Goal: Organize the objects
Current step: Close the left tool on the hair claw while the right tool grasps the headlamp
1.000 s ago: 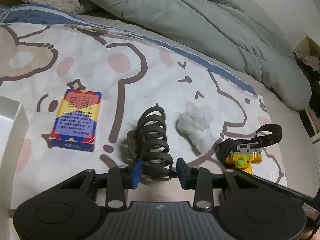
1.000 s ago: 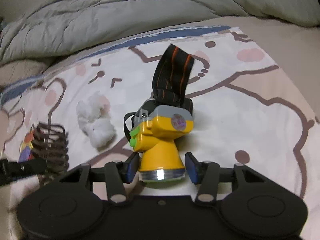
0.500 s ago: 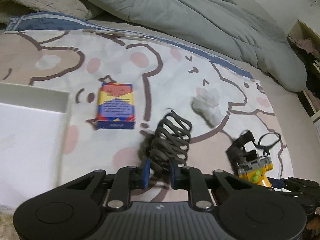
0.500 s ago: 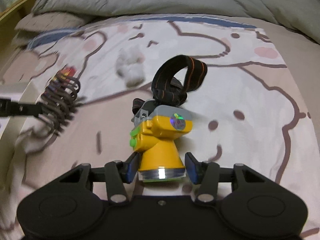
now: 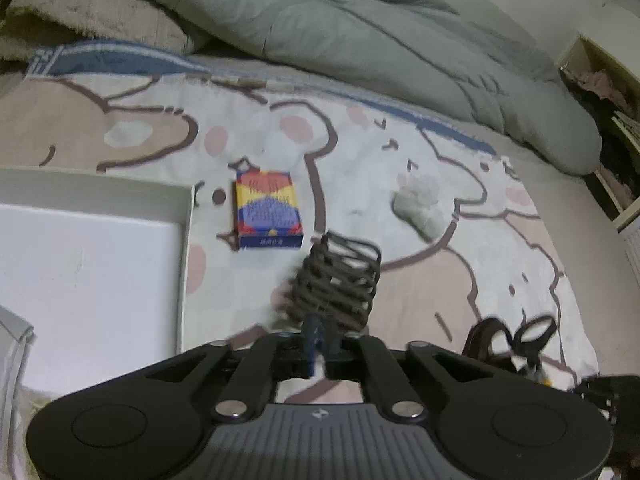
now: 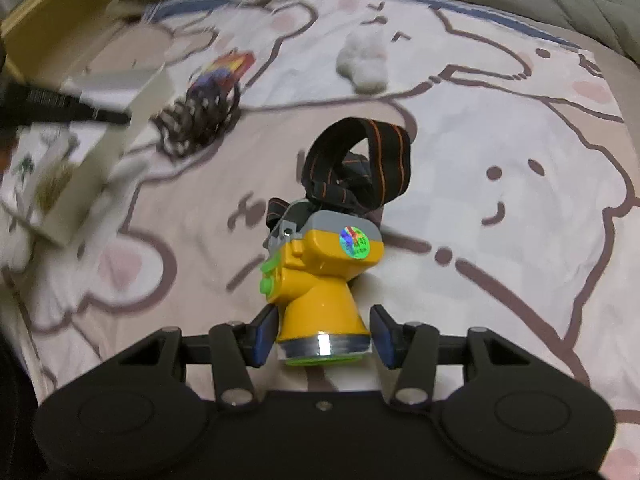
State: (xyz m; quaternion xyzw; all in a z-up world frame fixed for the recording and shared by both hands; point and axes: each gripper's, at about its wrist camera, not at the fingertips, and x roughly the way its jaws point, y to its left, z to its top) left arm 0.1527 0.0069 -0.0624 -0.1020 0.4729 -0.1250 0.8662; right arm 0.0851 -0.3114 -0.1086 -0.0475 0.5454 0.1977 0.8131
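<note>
Hair claw [image 5: 336, 280] pinched in left gripper [image 5: 320, 344] right of white box [image 5: 92, 256], headlamp [image 6: 324, 280] between right gripper [image 6: 324, 340] fingers, contact unclear.

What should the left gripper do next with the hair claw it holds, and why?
Probably carry it left over the white box and open there. The left gripper is shut on the dark hair claw, which looks lifted off the bedsheet, and the box lies open just to its left.

One hair claw [image 5: 336, 282], headlamp [image 6: 324, 276], card box [image 5: 267, 210], tissue wad [image 5: 420, 210], white box [image 5: 92, 264].
</note>
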